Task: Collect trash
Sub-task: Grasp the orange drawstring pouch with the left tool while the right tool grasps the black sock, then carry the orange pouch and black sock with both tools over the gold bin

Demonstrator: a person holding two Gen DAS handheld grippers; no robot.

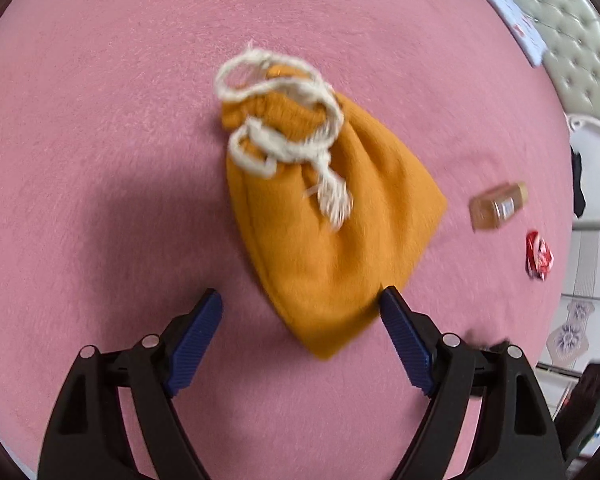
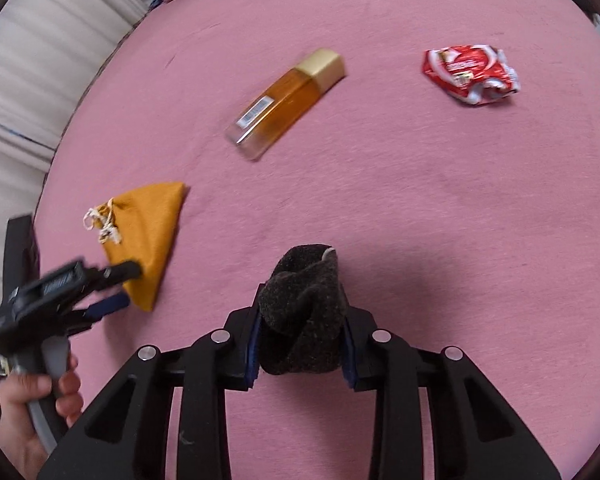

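One wrapper [image 2: 471, 73], one bottle [image 2: 286, 102] and one tied pouch [image 2: 146, 236] lie on the bed [image 2: 440, 208]. Left tool [image 1: 301, 305] spread; right tool [image 2: 300, 312] pinches a dark sock [image 2: 302, 312].

pink bedspread [image 2: 420, 200]; tufted headboard [image 1: 572, 28]; white curtain [image 2: 40, 60]; blue-white card [image 1: 508, 16] by headboard.

On the bed [image 2: 420, 200], the drawstring pouch [image 2: 148, 236] is lying at the left, the bottle [image 2: 288, 100] is resting beyond it toward the middle, and the crumpled wrapper [image 2: 470, 72] is sitting farther right, all well apart.
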